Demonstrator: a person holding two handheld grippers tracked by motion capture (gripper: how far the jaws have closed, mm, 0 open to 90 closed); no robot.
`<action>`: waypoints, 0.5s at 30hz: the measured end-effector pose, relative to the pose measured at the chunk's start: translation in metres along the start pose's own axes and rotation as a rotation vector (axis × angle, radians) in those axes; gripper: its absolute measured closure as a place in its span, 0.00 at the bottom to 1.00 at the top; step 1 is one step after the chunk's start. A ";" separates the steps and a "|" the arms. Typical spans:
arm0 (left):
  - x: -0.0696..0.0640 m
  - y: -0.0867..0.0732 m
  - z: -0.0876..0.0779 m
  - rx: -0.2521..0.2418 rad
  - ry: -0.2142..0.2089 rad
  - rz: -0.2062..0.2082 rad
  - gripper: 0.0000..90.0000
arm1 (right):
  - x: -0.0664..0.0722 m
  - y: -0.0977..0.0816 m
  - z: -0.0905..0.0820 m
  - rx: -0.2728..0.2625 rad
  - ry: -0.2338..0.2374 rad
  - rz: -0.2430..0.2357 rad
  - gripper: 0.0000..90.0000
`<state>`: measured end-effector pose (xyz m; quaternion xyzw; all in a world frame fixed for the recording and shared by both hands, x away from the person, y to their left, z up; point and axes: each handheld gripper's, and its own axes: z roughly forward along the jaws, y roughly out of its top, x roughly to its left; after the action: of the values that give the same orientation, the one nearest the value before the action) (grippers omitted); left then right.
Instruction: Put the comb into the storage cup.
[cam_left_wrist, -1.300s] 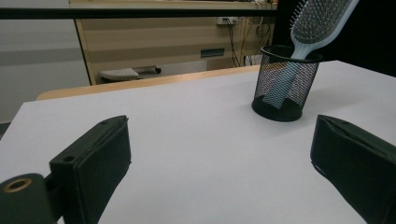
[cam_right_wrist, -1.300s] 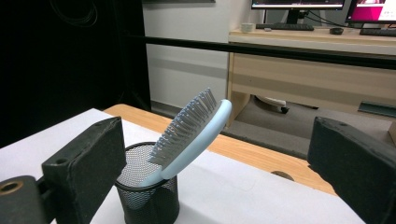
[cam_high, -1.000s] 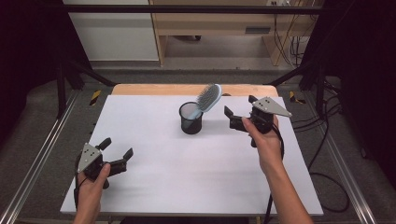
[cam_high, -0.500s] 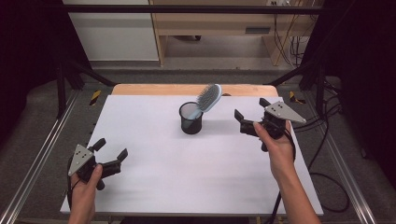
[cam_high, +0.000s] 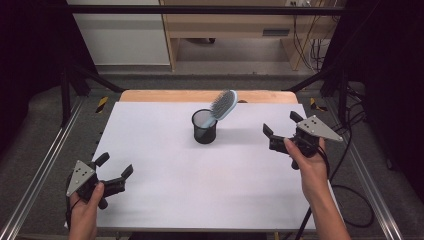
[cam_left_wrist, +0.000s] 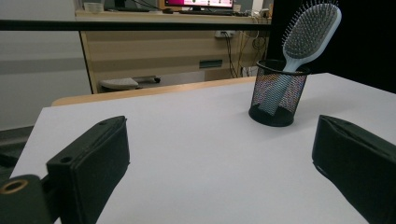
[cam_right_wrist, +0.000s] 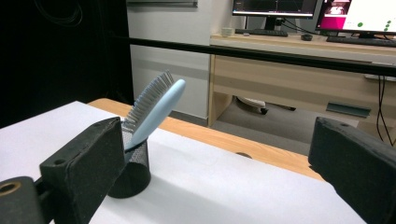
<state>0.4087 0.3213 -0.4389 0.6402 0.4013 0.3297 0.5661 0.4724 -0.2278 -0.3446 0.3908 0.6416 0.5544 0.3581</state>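
A black mesh cup stands near the back middle of the white table. A light blue hairbrush leans in it, handle down, head tilted to the right. The left gripper view has the cup and the brush ahead to the right. In the right gripper view the brush rises from the cup behind the left jaw. My left gripper rests open at the front left edge. My right gripper hangs open to the right of the cup. Neither holds anything.
A wooden strip runs along the table's far edge. Metal rails flank both sides, and cables trail at the right. A desk with monitors stands beyond the table.
Both grippers have drawn back from the cup toward the person: the left down to the front left corner, the right outward and nearer. The brush and cup stay put.
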 end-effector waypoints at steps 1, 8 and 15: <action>0.000 0.000 0.000 -0.003 0.001 -0.001 0.05 | -0.001 -0.002 -0.002 0.002 -0.002 0.002 0.05; 0.000 0.001 -0.002 -0.007 0.015 0.000 0.05 | -0.006 -0.011 -0.013 0.013 -0.012 0.002 0.05; -0.002 -0.003 -0.005 0.008 -0.001 0.002 0.05 | -0.013 -0.019 -0.025 0.020 -0.031 -0.008 0.05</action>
<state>0.4036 0.3221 -0.4408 0.6430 0.4018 0.3281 0.5634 0.4535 -0.2515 -0.3597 0.4004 0.6429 0.5403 0.3665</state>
